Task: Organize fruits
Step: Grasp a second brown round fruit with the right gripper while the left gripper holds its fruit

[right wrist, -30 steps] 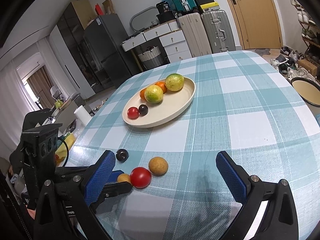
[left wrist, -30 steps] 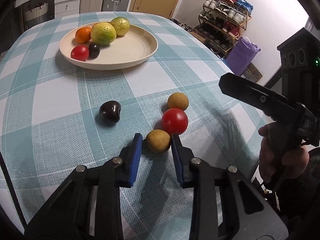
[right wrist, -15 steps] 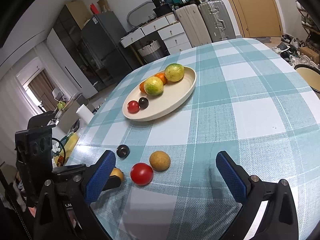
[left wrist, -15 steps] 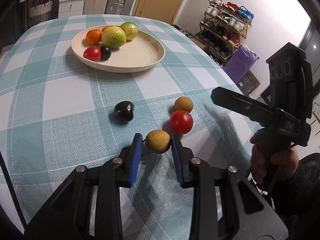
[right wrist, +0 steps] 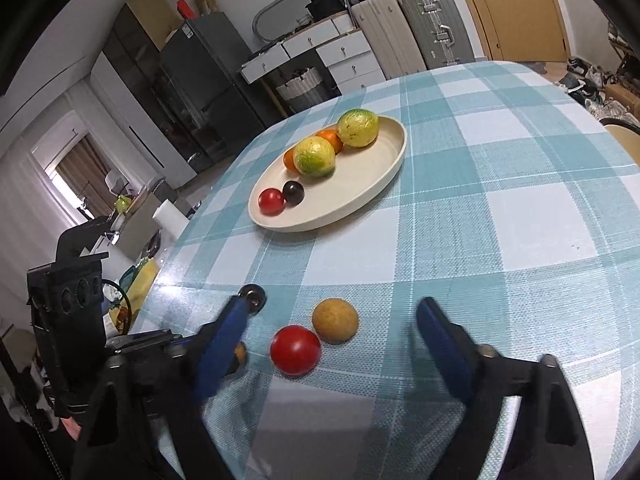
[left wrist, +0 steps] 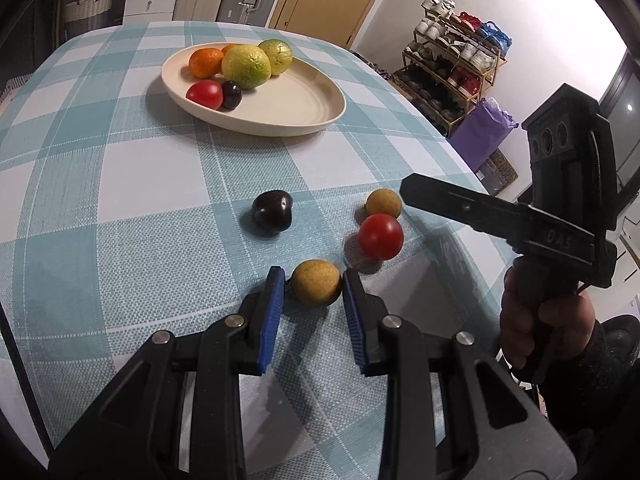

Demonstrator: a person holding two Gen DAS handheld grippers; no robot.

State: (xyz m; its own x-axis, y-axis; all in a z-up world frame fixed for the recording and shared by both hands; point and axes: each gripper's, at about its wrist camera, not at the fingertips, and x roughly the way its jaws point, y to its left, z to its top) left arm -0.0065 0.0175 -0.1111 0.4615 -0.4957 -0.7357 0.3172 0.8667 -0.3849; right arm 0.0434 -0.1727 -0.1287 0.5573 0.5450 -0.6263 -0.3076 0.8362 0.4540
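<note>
On the checked tabletop (left wrist: 120, 184) we see a cream oval plate (left wrist: 304, 108) holding two yellow-green citrus fruits (left wrist: 246, 66), an orange (left wrist: 205, 61), a red tomato (left wrist: 205, 94) and a small dark plum (left wrist: 231, 95), all gathered at one end. Nearer us, a tan longan (left wrist: 316, 282) sits between the blue pads of the left hand-held gripper (left wrist: 314, 292). Just beyond it lie another red tomato (left wrist: 380, 237) touching a second longan (left wrist: 383, 203), and a dark plum (left wrist: 272, 213) lying apart to their left.

Right claw (right wrist: 334, 344) fingers motion-blurred, hiding most of the held yellow-brown fruit (right wrist: 240, 354)
</note>
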